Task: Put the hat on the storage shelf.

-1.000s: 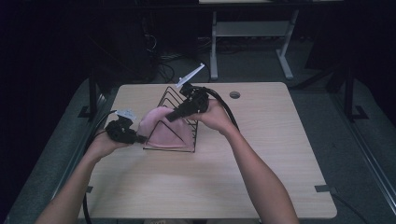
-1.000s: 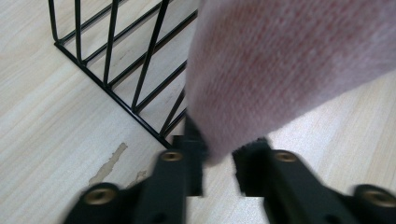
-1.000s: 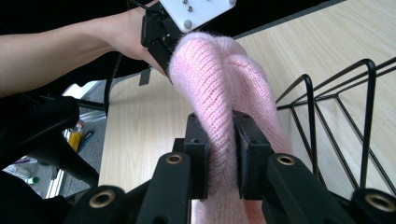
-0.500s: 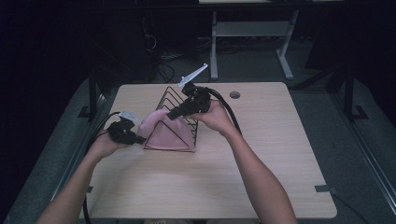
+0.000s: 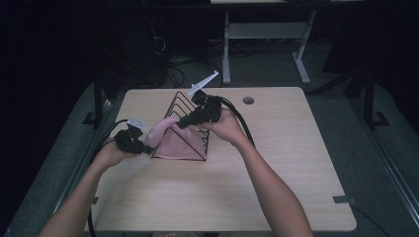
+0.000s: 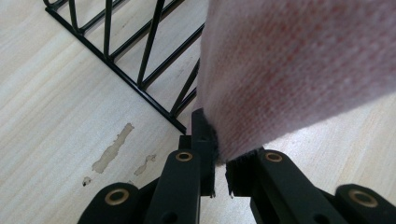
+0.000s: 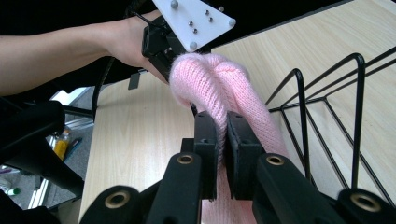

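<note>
Both grippers clamp down tighter now: the left gripper [image 5: 146, 148] pinches the pink cloth's [image 5: 173, 143] edge, the right gripper [image 5: 182, 123] bites its fold, and the cloth hangs flatter against the wire rack [image 5: 190, 106].

cloth [image 5: 173, 143]: 1 | wire rack [image 5: 190, 106]: 1 | table [image 5: 276, 177]: 1 | grippers: 2

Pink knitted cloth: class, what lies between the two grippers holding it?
In the high view, the pink knitted cloth itself spans the stretch from the left gripper to the right gripper, draped on the black wire rack; both are shut on it.
</note>
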Action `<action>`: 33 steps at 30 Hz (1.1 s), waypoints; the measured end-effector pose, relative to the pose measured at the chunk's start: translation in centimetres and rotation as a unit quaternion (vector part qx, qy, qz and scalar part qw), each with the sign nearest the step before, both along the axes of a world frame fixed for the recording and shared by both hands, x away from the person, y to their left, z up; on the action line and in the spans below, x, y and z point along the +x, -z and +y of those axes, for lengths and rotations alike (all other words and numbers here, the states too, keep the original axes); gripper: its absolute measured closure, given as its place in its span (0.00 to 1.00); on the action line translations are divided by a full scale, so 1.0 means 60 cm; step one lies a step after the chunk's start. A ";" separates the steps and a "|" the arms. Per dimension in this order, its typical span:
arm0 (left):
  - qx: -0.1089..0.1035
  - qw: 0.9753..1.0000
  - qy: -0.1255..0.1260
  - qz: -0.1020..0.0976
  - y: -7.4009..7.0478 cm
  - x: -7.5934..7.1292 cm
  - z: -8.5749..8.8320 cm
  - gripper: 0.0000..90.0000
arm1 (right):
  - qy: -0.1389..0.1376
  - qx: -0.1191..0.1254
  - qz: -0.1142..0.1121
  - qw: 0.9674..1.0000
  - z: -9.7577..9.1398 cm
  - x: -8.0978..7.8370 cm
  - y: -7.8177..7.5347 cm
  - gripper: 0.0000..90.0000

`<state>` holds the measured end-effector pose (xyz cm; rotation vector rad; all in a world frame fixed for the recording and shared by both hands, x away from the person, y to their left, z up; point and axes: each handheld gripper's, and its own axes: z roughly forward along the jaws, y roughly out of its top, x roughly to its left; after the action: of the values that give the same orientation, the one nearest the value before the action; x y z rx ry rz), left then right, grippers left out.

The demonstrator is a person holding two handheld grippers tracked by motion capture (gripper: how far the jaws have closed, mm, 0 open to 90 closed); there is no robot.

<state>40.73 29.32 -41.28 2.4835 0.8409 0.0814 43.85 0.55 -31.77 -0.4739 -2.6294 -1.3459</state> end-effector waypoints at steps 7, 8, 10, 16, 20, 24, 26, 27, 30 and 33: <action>0.001 1.000 -0.001 0.002 0.003 0.002 -0.001 0.93 | -0.001 -0.001 0.002 1.000 0.001 -0.001 0.003 0.92; 0.001 1.000 -0.001 0.002 0.003 0.002 -0.001 0.93 | -0.002 0.000 0.002 1.000 0.001 0.000 0.003 0.92; 0.002 1.000 0.000 0.001 0.002 0.001 0.000 0.92 | -0.002 0.000 0.003 1.000 0.000 -0.001 0.002 0.89; -0.007 1.000 0.004 -0.008 -0.007 -0.005 0.004 0.80 | 0.010 0.025 0.012 1.000 -0.020 -0.004 -0.001 0.73; -0.013 1.000 0.001 -0.010 -0.014 -0.010 0.010 0.72 | 0.017 0.040 0.019 0.999 -0.042 -0.007 -0.002 0.65; -0.010 1.000 -0.001 -0.014 -0.021 -0.016 0.019 0.68 | 0.028 0.034 0.017 0.999 -0.062 -0.012 -0.003 0.61; -0.010 1.000 -0.006 -0.018 -0.024 -0.021 0.022 0.67 | 0.032 0.037 0.016 0.999 -0.073 -0.015 -0.002 0.59; -0.006 1.000 -0.006 -0.018 -0.027 -0.023 0.024 0.67 | 0.036 0.035 0.016 0.999 -0.079 -0.017 -0.002 0.58; -0.008 1.000 -0.011 -0.025 -0.031 -0.028 0.028 0.64 | 0.048 0.030 0.014 0.998 -0.098 -0.022 -0.001 0.56; -0.011 0.999 -0.018 -0.025 -0.036 -0.032 0.030 0.60 | 0.058 0.032 0.007 0.998 -0.117 -0.027 0.001 0.54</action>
<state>38.81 31.10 -39.14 2.4359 0.8601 0.1441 42.21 -6.45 -31.82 -0.6335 -2.5748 -1.4490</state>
